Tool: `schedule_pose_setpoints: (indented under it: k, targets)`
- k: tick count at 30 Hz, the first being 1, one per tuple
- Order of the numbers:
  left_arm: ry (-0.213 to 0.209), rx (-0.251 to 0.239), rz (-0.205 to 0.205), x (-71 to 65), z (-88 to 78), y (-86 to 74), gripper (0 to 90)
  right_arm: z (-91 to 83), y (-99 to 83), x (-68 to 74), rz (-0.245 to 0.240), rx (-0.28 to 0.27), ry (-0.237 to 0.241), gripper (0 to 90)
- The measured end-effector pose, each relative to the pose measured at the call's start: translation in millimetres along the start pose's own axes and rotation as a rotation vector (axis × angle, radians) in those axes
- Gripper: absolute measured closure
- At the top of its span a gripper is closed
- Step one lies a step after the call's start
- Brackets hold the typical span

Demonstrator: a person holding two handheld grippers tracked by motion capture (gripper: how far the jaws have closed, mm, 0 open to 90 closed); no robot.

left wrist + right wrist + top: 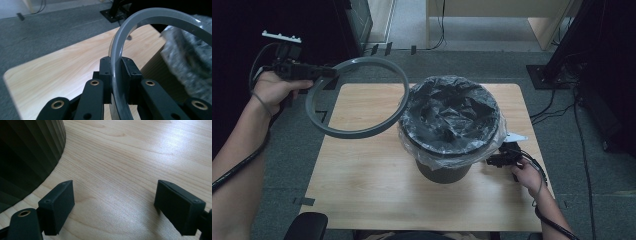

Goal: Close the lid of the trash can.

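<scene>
The left gripper [324, 72], clenched on the grey ring [357, 97] at upper left, should lower it level over the bagged bin [447, 125], while the right gripper [499, 159] waits released.

One overhead camera, two riding on the grippers.

The high view looks forward and down on the whole table [362, 190], both forearms entering from below. The left gripper view sits close behind its jaws, facing along them across the table [50, 72] toward the bin's bag [190, 62], ring [120, 75] right before the lens. The right gripper view looks low along its jaws, near the tabletop [120, 170], bin [27, 152] at its left; all three share table and bin.
</scene>
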State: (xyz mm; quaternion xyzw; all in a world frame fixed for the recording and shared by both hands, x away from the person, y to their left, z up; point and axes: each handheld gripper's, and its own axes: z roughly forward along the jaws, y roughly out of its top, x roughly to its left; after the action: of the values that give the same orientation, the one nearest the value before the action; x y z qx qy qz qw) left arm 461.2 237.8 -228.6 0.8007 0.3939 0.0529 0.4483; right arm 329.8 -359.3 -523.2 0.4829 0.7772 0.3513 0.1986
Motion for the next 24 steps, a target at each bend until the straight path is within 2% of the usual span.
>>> schedule_pose_setpoints:
  k: [2,5,13,20,24]
  targets:
    - [-0.031,0.003,0.014,-11.4,10.1,11.3,79.6,0.0,0.0,0.0,0.000,0.000,0.000,15.7]
    - [-0.069,0.018,0.032,-24.6,28.5,20.0,79.6,-0.2,-0.1,0.3,0.000,0.002,-0.002,15.6]
    - [-0.139,0.051,0.084,-59.2,80.5,34.0,79.6,-1.0,-1.0,0.1,0.004,0.001,-0.006,15.6]
    - [-0.184,0.093,0.163,-93.4,117.7,45.5,79.6,-2.1,-1.9,0.0,0.004,0.002,-0.008,15.4]
    - [-0.220,0.110,0.184,-110.2,136.5,50.1,79.6,-2.3,-2.2,0.2,0.005,0.001,-0.009,15.4]
